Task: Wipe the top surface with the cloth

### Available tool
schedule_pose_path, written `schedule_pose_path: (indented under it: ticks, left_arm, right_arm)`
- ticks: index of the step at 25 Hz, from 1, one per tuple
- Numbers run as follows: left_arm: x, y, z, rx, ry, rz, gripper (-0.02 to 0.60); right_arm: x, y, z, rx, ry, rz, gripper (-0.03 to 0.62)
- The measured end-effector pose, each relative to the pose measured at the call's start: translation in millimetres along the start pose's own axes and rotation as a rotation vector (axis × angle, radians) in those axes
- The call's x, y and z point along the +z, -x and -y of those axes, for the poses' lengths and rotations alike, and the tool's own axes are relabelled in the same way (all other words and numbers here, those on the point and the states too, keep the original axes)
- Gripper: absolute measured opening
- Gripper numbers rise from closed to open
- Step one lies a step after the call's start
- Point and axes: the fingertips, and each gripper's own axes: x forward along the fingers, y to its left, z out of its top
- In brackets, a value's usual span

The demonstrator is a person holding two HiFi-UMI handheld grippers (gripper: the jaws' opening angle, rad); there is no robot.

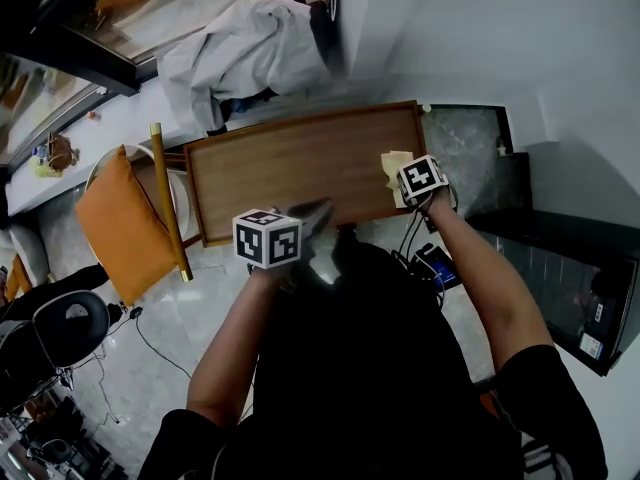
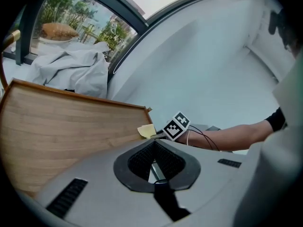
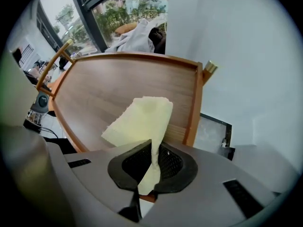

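The wooden top surface (image 1: 290, 163) with a raised rim fills the middle of the head view. A pale yellow cloth (image 3: 142, 119) lies spread on its right end, near the rim. My right gripper (image 3: 150, 167) is shut on the cloth, whose near edge is pinched between the jaws. In the head view the cloth (image 1: 394, 168) shows just left of the right gripper (image 1: 412, 190). My left gripper (image 1: 310, 218) hovers at the near edge of the top; its jaws are shut with nothing between them. The left gripper view shows the top (image 2: 57, 126) and the cloth (image 2: 147, 130).
A white garment (image 1: 245, 48) lies bunched behind the top. An orange cushion (image 1: 118, 223) and a brass post (image 1: 168, 203) stand at its left. A dark glass cabinet (image 1: 560, 278) is at the right, by a white wall (image 1: 470, 28). Cables (image 1: 420, 238) hang below.
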Motion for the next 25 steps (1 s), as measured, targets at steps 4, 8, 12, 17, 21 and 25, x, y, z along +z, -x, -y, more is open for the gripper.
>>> schedule_pose_path:
  ticks: [4,8,12,17,21,25]
  left_arm:
    - [1.9,-7.8,4.0,-0.014,0.001,0.004,0.008]
    - [3.7,-1.7,-0.2,-0.014,-0.001,0.012,0.008]
    - [7.7,20.5,-12.0,-0.005,0.006,0.035,0.008]
    - [11.6,76.1,-43.9,0.045,0.026,0.091,0.008]
    - [17.2,139.5,-80.2,0.116,0.040,0.147,0.008]
    - [13.0,210.5,-116.0,0.191,0.073,0.206,0.008]
  right_arm:
    - [-8.2,2.1,22.0,-0.061,-0.036,-0.009,0.032]
    - [-11.0,4.6,25.1,-0.105,-0.076,-0.020,0.032]
    - [13.0,16.8,-4.2,-0.044,-0.081,0.070,0.032]
    - [76.2,40.7,-108.6,0.151,0.015,0.207,0.032]
    - [123.0,51.3,-217.0,0.335,0.068,0.256,0.032]
    - [152.1,54.0,-329.9,0.503,0.142,0.249,0.032]
